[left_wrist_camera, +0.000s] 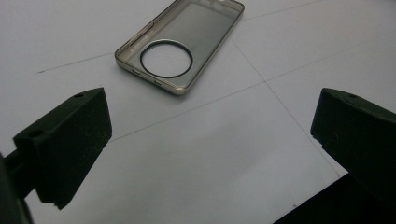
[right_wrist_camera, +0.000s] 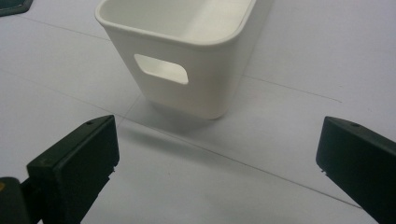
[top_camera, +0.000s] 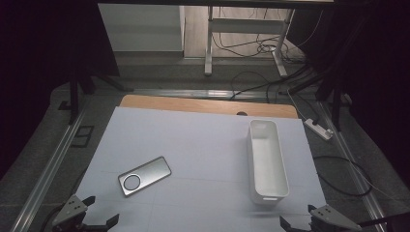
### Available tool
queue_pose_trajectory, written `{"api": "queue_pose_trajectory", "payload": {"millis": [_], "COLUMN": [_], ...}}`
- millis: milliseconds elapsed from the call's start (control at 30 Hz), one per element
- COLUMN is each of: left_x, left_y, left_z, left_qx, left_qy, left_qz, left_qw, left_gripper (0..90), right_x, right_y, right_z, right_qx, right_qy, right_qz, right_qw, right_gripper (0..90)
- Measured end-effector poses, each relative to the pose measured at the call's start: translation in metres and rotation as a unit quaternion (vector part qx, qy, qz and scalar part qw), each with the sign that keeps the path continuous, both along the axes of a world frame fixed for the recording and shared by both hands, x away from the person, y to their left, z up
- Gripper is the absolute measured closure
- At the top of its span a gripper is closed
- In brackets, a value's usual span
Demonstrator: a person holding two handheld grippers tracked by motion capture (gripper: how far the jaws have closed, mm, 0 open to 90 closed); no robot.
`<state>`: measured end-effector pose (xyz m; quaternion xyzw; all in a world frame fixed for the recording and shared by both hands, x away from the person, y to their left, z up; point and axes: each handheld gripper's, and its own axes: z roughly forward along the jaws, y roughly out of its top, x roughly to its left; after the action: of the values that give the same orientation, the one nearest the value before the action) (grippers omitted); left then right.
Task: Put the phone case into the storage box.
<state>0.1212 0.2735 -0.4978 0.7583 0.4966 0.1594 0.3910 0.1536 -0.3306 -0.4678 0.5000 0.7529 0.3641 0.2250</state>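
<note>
**Both claws wide at the near edge, phone case and bin ahead**

While my two claws hung at the bottom of the high view, neither one touched anything. My left gripper sat in the lower left corner with its jaws spread wide and nothing between them; my right gripper sat in the lower right, equally wide and empty.

The phone case lay flat on the white sheet, just above and to the right of my left claw in the high view. In the left gripper view the phone case sat at the upper middle of the frame, well beyond my jaw tips. It was a clear, smoky shell with a metallic rim and a dark ring on its back.

The white bin stood upright at the right of the high view, long and narrow, just above my right claw. In the right gripper view the white bin showed an oblong handle slot in its near end. Nothing lay between either claw and its object.
</note>
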Motion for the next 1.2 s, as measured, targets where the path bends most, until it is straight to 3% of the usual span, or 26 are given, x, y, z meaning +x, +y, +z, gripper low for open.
{"api": "queue_pose_trajectory", "payload": {"millis": [200, 467, 633, 967, 1200], "left_x": [0.001, 0.008, 0.012, 0.029, 0.045], "left_y": [0.002, 0.004, 0.005, -0.004, -0.009], "left_z": [0.000, 0.005, 0.005, 0.007, 0.009], "left_qx": [-0.011, 0.001, -0.005, 0.009, 0.007], "left_qy": [0.002, -0.005, -0.002, 0.020, 0.023], "left_qz": [-0.005, 0.000, 0.005, -0.005, -0.010], "left_qw": [0.9999, 1.0000, 1.0000, 0.9998, 0.9997], "left_gripper": [0.0, 0.0, 0.0, 0.0, 0.0], "right_x": [0.000, 0.000, 0.000, 0.001, 0.002], "right_y": [0.000, 0.000, 0.000, 0.000, 0.000], "right_z": [0.000, 0.000, 0.000, 0.000, -0.001], "right_qx": [0.001, 0.002, 0.003, 0.002, 0.005], "right_qy": [-0.001, 0.000, -0.001, 0.001, 0.002], "right_qz": [0.000, 0.001, 0.000, 0.001, 0.001], "right_qw": [1.0000, 1.0000, 1.0000, 1.0000, 1.0000], "right_gripper": [0.0, 0.0, 0.0, 0.0, 0.0]}}
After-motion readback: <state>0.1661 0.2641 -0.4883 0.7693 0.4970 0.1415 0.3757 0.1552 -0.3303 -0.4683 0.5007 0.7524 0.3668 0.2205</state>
